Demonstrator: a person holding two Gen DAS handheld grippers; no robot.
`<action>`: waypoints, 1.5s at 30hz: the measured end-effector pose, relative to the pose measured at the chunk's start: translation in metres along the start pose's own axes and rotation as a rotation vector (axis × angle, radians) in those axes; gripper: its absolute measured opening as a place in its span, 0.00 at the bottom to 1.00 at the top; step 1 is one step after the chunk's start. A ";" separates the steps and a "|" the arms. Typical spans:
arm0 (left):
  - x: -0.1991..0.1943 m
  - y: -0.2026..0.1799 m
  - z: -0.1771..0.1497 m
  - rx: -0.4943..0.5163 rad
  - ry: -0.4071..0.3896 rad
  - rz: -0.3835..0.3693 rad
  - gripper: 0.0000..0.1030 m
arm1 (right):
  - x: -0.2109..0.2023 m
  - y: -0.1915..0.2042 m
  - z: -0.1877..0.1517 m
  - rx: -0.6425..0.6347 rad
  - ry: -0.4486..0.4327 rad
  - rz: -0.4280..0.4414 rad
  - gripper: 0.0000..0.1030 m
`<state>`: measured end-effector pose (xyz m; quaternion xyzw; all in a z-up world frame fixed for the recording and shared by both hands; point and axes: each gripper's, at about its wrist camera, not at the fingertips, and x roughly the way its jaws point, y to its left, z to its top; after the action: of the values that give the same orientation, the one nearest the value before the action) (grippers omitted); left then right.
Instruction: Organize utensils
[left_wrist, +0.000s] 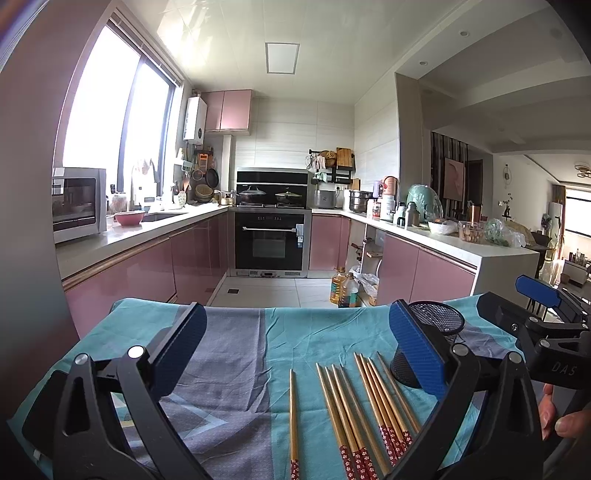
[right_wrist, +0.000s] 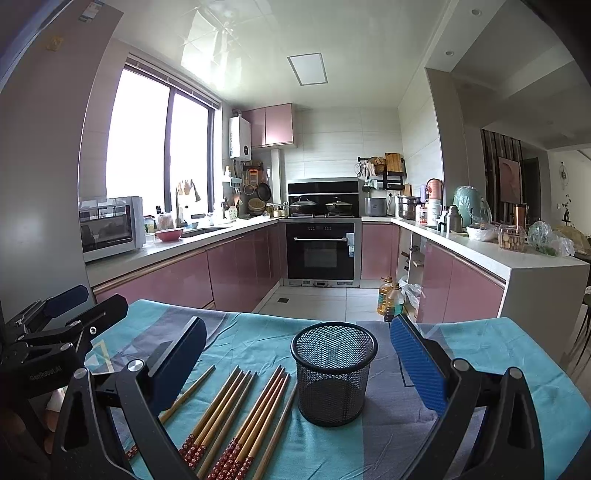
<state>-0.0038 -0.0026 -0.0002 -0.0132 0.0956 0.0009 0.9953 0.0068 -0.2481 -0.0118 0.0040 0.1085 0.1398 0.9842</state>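
Several wooden chopsticks with red flowered ends lie side by side on the teal and grey cloth, one single stick a little to their left. In the right wrist view the same chopsticks lie left of an upright, empty black mesh cup. My left gripper is open above the chopsticks, nothing between its fingers; the mesh cup shows partly behind its right finger. My right gripper is open too, with the cup standing between its fingers but not touched.
The cloth-covered table ends at a tiled floor with oil bottles. Pink cabinets, an oven and crowded counters ring the kitchen beyond. A person's fingers hold the right gripper's handle at the left wrist view's right edge.
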 end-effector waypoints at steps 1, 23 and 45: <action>0.000 0.000 0.000 0.000 0.000 -0.001 0.94 | 0.000 0.000 0.000 0.000 -0.001 0.000 0.94; 0.000 -0.003 0.003 -0.001 -0.006 0.001 0.94 | -0.004 0.001 0.003 -0.004 -0.005 0.007 0.94; 0.000 -0.003 0.003 -0.002 -0.007 0.001 0.94 | -0.004 0.001 0.003 -0.004 -0.005 0.004 0.94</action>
<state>-0.0027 -0.0052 0.0032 -0.0140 0.0920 0.0015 0.9957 0.0036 -0.2477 -0.0075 0.0024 0.1057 0.1420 0.9842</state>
